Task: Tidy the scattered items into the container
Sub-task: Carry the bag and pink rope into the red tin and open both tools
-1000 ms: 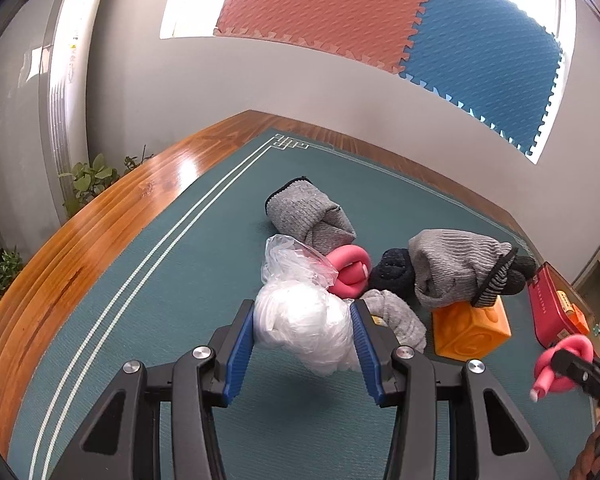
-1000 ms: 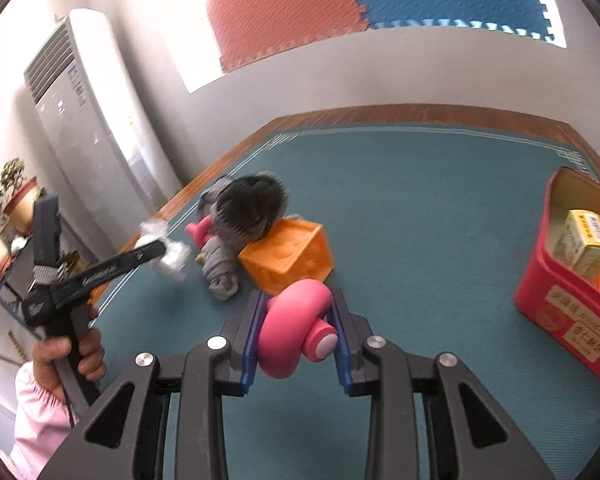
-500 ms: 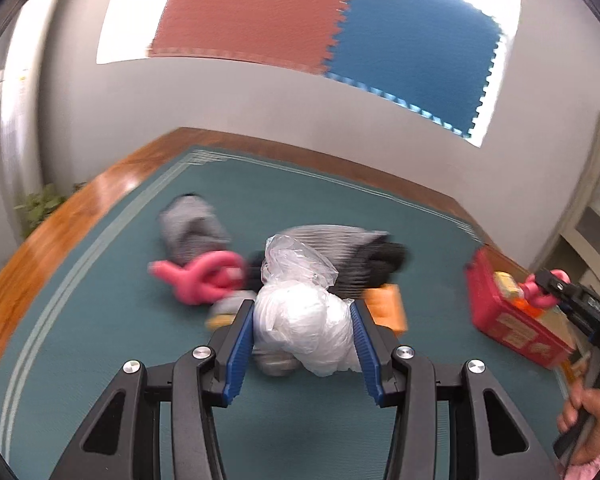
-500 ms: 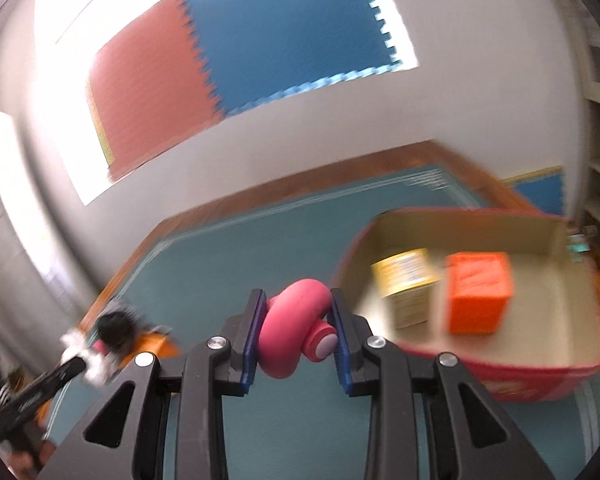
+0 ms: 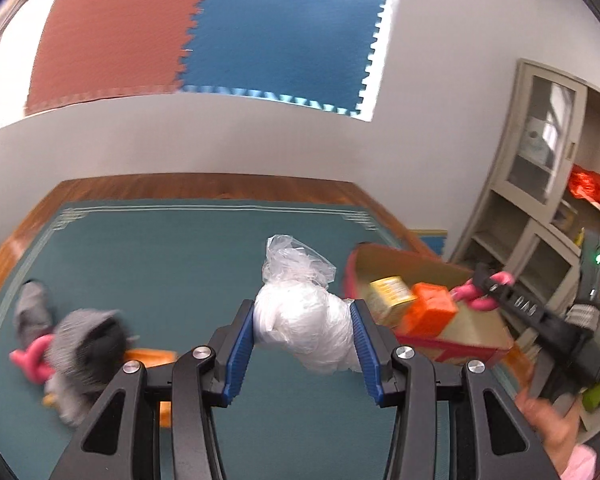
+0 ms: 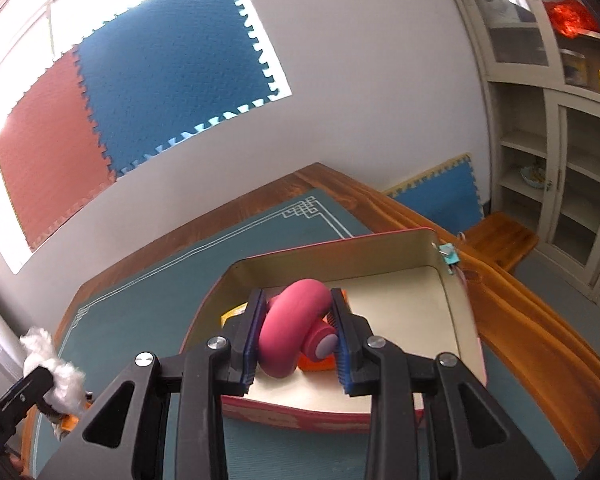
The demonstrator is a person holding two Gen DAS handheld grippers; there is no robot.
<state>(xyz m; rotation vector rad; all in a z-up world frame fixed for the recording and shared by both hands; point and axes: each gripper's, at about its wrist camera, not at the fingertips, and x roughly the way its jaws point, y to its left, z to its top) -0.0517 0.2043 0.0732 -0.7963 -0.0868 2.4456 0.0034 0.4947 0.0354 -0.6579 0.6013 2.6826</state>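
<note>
My left gripper [image 5: 303, 342] is shut on a white crumpled plastic bag [image 5: 306, 326], held above the green mat. My right gripper [image 6: 296, 338] is shut on a pink foam ring [image 6: 290, 334] and hangs over the red tin box [image 6: 466, 320]. From the left wrist the same box [image 5: 452, 350] lies to the right, holding a yellow carton [image 5: 392, 292] and an orange cube [image 5: 432, 308], with the right gripper [image 5: 482, 290] over it. From the right wrist the left gripper [image 6: 60, 380] with the bag shows at the lower left.
Grey and black socks [image 5: 86, 346], another pink ring [image 5: 30, 360] and an orange block [image 5: 152, 356] lie at the mat's left. A wooden table rim [image 6: 520, 312] borders the mat. Cabinets [image 5: 540, 200] stand to the right. A hand [image 5: 540, 428] holds the right tool.
Both grippers have swung right from the pile toward the red box, each keeping its load. The right gripper now hangs over the box interior; the left view now faces the box.
</note>
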